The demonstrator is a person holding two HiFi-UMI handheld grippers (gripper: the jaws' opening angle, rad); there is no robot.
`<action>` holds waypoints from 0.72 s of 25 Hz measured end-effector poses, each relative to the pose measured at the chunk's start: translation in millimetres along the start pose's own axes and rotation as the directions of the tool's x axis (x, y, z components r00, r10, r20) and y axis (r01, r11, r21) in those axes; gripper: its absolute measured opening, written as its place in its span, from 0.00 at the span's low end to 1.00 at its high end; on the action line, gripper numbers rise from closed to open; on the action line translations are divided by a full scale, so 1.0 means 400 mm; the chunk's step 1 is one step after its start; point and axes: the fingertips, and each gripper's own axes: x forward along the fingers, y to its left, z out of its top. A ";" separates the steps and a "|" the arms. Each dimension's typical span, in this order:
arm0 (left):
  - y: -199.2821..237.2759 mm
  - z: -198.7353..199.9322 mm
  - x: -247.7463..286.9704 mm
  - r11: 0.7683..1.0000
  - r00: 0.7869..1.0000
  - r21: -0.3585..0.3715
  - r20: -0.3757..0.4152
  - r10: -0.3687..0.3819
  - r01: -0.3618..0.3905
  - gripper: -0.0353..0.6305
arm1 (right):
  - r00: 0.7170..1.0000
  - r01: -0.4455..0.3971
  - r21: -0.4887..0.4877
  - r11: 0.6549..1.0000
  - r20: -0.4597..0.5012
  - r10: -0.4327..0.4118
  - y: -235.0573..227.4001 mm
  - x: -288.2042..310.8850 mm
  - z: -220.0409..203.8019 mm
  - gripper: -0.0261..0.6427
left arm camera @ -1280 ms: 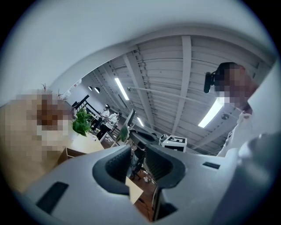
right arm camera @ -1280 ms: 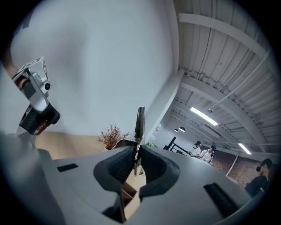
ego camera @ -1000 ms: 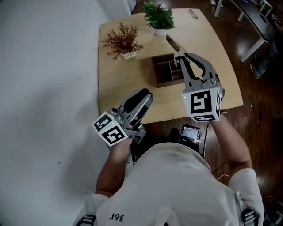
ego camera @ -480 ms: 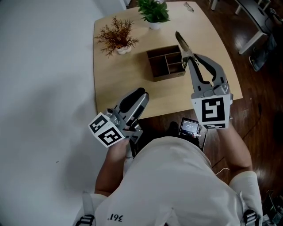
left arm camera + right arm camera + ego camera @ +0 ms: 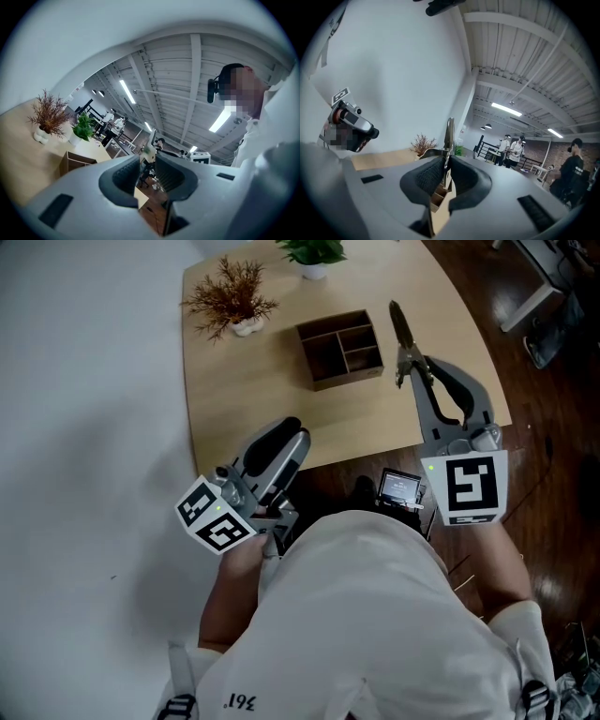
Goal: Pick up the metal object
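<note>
Right gripper (image 5: 405, 360) clamps metal object (image 5: 397, 322) over table (image 5: 244, 409); squeeze firm, lift steady. Left gripper (image 5: 281, 439) slightly apart, empty.

1. The person wore a white short-sleeved shirt (image 5: 375, 615) with small dark print at one edge.
2. The left gripper (image 5: 289, 427) and right gripper (image 5: 404, 356) had grey bodies and dark ribbed fingers (image 5: 429, 176).
3. Each carried a white cube (image 5: 472, 487) with black square markers.

A large open-plan office or lab: exposed white ceiling beams (image 5: 525, 33), long strip lights (image 5: 506, 109), a pale wooden table (image 5: 244, 404), and white-shirted people standing (image 5: 516, 149).
</note>
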 end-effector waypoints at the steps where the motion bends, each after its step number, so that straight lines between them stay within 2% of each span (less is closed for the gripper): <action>1: 0.000 -0.003 0.000 1.000 1.000 -0.003 -0.002 -0.002 0.002 0.18 | 1.000 -0.003 0.018 1.000 -0.006 0.003 0.000 -0.004 -0.007 0.11; 12: 0.028 -0.056 -0.018 0.998 0.999 -0.056 -0.041 0.011 -0.013 0.18 | 0.993 -0.041 0.204 0.978 -0.101 0.063 0.010 -0.015 -0.140 0.11; 18: 0.033 -0.082 -0.031 0.997 0.999 -0.075 -0.051 0.016 -0.020 0.18 | 0.986 -0.072 0.320 0.945 -0.121 0.116 0.033 -0.027 -0.181 0.11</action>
